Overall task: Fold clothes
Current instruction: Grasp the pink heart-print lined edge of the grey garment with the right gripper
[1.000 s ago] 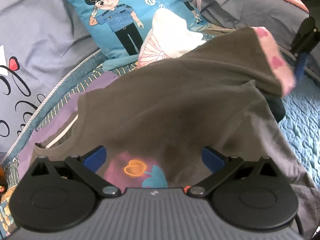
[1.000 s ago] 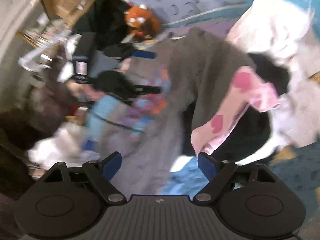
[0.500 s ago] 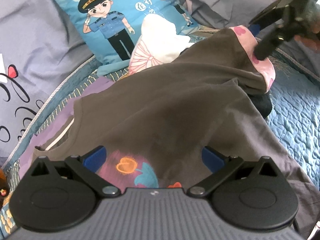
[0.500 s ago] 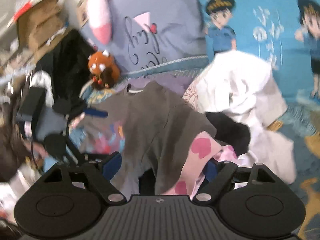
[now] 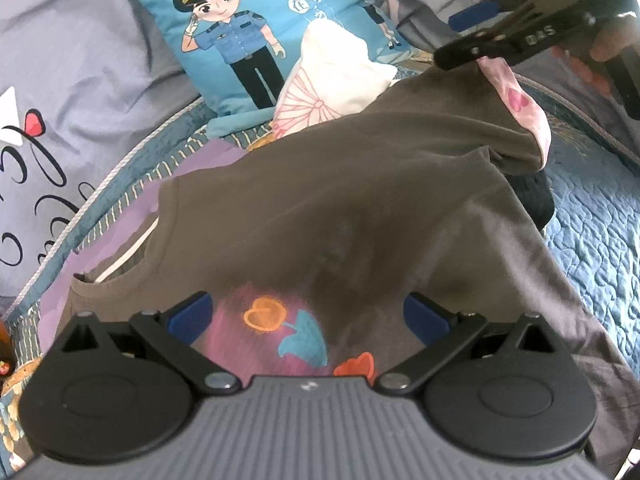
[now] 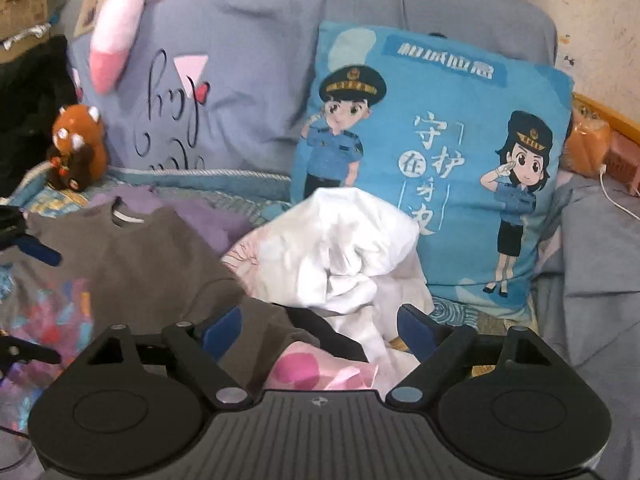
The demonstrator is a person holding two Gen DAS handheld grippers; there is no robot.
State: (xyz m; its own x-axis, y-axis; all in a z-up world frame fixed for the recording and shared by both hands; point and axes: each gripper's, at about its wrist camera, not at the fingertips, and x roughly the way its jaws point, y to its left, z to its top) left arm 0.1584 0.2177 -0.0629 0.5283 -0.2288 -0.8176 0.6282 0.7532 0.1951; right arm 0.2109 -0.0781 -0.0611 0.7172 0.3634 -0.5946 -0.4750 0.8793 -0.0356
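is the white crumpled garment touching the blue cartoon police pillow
Touching: in the right wrist view the white crumpled garment leans against the blue cartoon police pillow.

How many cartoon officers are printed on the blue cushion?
2. On the blue cushion, one officer stands at its left, the other at its right, saluting.
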